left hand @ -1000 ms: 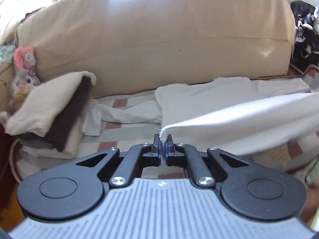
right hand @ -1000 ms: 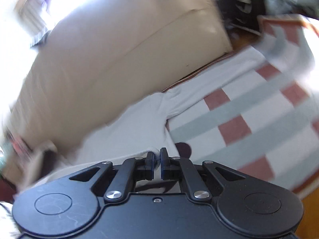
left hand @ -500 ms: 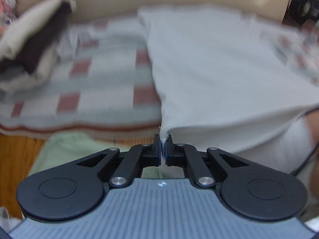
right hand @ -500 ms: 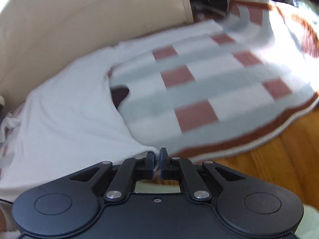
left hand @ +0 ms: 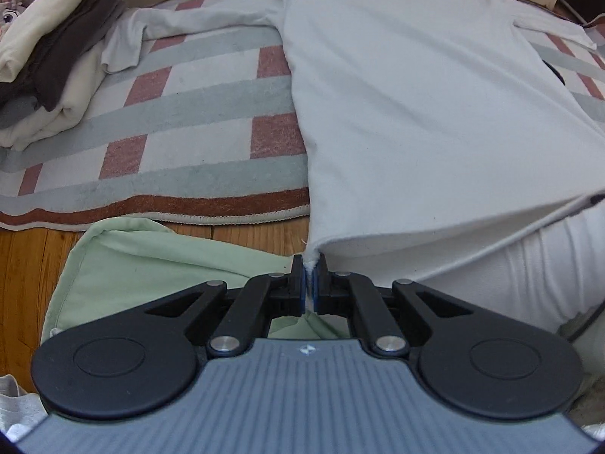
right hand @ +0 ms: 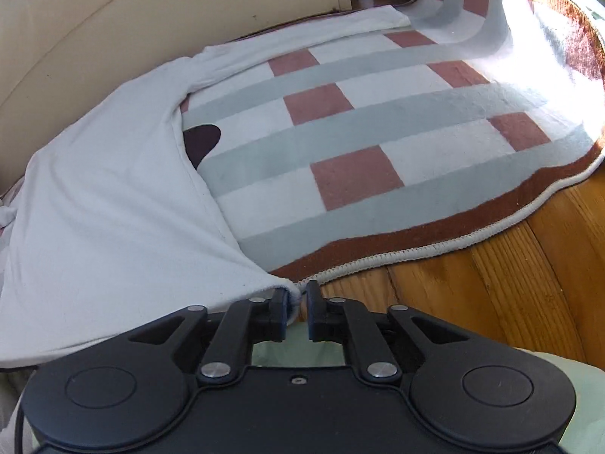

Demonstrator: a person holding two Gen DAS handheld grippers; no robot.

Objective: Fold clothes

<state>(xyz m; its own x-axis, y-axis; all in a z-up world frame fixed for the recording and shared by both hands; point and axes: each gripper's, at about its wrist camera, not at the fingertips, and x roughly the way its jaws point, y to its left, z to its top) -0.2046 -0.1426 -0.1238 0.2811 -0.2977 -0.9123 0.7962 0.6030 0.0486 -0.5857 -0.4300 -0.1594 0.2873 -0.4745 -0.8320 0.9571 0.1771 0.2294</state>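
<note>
A white long-sleeved shirt (left hand: 397, 94) lies spread flat on the checked rug (left hand: 189, 132), its sleeves stretched out along the sofa. My left gripper (left hand: 311, 265) is shut on the shirt's near hem corner, just past the rug's edge. In the right wrist view the shirt (right hand: 106, 208) runs to the other hem corner at my right gripper (right hand: 296, 295). That gripper's jaws are opening. A gap shows between them, and the cloth rests only against the left finger.
A stack of folded clothes (left hand: 56, 56) sits on the rug at far left. A pale green cloth (left hand: 151, 257) lies under both grippers on the wood floor (right hand: 491, 283). The beige sofa (right hand: 113, 19) bounds the far side. A dark object (right hand: 202, 140) pokes out from under the shirt.
Both grippers dropped and tipped down toward the rug, and the lifted shirt now lies flat. The right jaws, shut on the hem before, have parted. The left stays shut.
</note>
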